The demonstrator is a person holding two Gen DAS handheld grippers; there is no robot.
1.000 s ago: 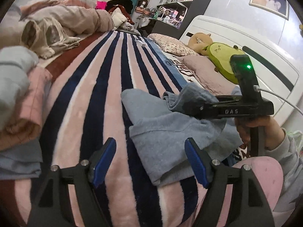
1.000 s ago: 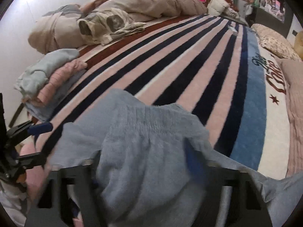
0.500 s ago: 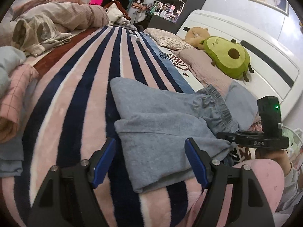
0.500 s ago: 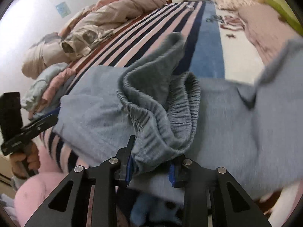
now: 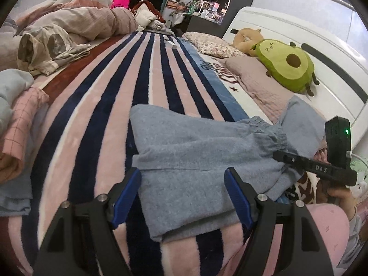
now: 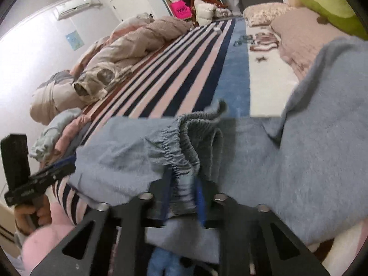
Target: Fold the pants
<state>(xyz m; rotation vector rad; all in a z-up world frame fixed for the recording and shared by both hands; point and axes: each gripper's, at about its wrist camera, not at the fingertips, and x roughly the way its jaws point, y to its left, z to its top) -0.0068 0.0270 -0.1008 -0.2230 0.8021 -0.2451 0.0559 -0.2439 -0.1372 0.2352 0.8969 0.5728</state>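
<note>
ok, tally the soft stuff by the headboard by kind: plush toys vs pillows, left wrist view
Plush toys: 2, the avocado plush and the tan plush behind it
Pillows: 2, the floral pillow and the pink pillow
Total: 4

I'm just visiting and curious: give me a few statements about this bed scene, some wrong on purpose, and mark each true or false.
1. The right gripper is shut on the waistband of the grey-blue pants. True.
2. The left gripper clamps the pants too. False: its jaws stand open, one on each side of the fabric.
3. An avocado plush toy lies by the white headboard. True.
4. The pants lie on a plain green blanket. False: it is a striped blanket, pink and navy.
</note>
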